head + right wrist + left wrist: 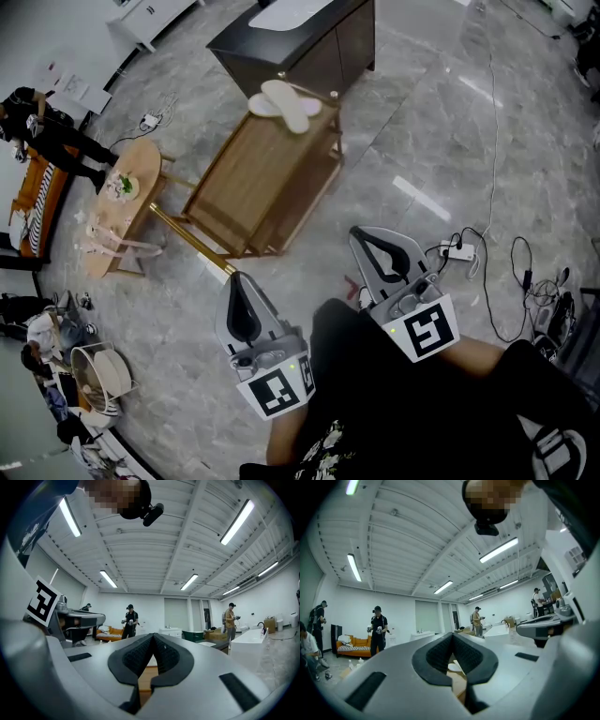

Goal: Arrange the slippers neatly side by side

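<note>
Two pale slippers (pixel 284 103) lie crossed on the far end of a wooden rack table (pixel 253 183), well ahead of both grippers. My left gripper (pixel 235 278) is held low near the body, jaws shut and empty, pointing toward the rack's near corner. My right gripper (pixel 364 232) sits to its right, also shut with nothing in it. In the left gripper view the closed black pads (pixel 432 658) frame a sliver of a slipper (pixel 453 668) and the wood. The right gripper view shows its closed pads (pixel 136 658) over a strip of the wooden table (pixel 146 673).
A dark cabinet (pixel 295 42) stands behind the rack. An oval side table (pixel 120 206) is at the left, with clutter along the left wall. Cables and a power strip (pixel 457 251) lie on the marble floor to the right. Several people stand farther off in the room.
</note>
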A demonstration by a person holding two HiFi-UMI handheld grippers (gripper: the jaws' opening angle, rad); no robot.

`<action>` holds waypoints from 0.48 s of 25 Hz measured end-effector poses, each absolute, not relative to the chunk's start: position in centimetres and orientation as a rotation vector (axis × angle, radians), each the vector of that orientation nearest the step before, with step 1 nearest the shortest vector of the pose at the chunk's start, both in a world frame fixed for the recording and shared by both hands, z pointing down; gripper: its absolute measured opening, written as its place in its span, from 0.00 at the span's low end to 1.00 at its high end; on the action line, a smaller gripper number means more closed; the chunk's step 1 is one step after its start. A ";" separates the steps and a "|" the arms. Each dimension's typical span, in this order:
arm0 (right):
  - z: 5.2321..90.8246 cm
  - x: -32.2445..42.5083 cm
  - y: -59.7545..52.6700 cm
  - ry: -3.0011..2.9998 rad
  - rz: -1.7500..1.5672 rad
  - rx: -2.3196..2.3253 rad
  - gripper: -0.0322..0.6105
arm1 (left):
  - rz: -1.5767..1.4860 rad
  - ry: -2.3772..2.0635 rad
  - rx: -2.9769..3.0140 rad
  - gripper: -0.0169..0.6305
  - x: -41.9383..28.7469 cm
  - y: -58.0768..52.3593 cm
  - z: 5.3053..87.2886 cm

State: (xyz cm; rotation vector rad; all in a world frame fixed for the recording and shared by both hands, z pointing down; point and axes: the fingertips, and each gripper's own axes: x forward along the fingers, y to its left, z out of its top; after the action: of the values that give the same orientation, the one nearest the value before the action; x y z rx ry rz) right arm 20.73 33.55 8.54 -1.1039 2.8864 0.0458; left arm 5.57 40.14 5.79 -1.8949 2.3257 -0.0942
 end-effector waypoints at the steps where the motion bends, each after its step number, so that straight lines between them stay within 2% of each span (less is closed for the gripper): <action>1: 8.6 20.9 33.5 2.884 0.042 -1.106 0.05 | -0.098 2.326 -1.893 0.01 5.6 40.2 5.8; 12: 9.6 21.7 34.4 2.895 -0.002 -1.103 0.05 | -0.118 2.325 -1.896 0.01 6.0 40.8 5.8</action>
State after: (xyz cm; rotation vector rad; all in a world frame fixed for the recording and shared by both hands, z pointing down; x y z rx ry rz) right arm 21.68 34.40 9.59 -1.1027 2.8950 -0.0024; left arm 5.99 40.78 5.76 -1.8958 2.3252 -0.1178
